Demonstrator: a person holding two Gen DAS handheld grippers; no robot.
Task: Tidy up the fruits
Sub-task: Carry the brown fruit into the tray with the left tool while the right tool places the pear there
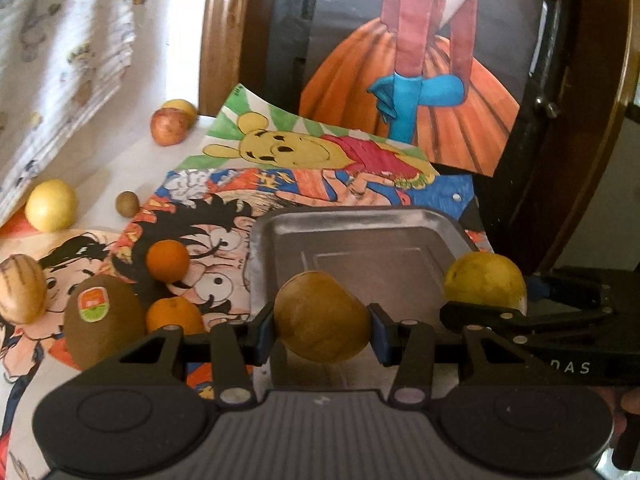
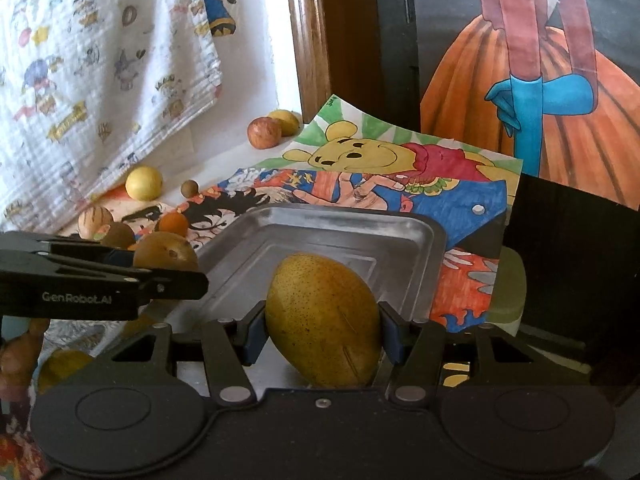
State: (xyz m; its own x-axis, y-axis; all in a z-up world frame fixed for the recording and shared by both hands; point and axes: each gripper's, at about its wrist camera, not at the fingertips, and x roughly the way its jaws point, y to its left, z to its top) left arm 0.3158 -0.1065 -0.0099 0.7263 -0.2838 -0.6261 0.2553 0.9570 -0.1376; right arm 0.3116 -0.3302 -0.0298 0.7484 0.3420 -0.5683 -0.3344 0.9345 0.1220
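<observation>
Two handheld grippers, each clamped on a fruit above a metal tray.

Left gripper [image 1: 322, 334] grasping a brown pear-like fruit [image 1: 322, 318] over the near edge of the steel tray [image 1: 360, 222]. Right gripper [image 2: 322, 336] clenched around a yellow mango [image 2: 322, 320], tray [image 2: 332, 220] just ahead. Left of the left gripper: kiwi [image 1: 102, 320] and two oranges [image 1: 167, 261] on cartoon drawings [image 1: 224, 236].

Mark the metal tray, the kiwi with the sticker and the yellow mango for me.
metal tray [image 1: 352, 216], left wrist view, far rim.
kiwi [image 1: 105, 322], left wrist view, brown skin below sticker.
yellow mango [image 2: 323, 322], right wrist view, middle of skin.
</observation>
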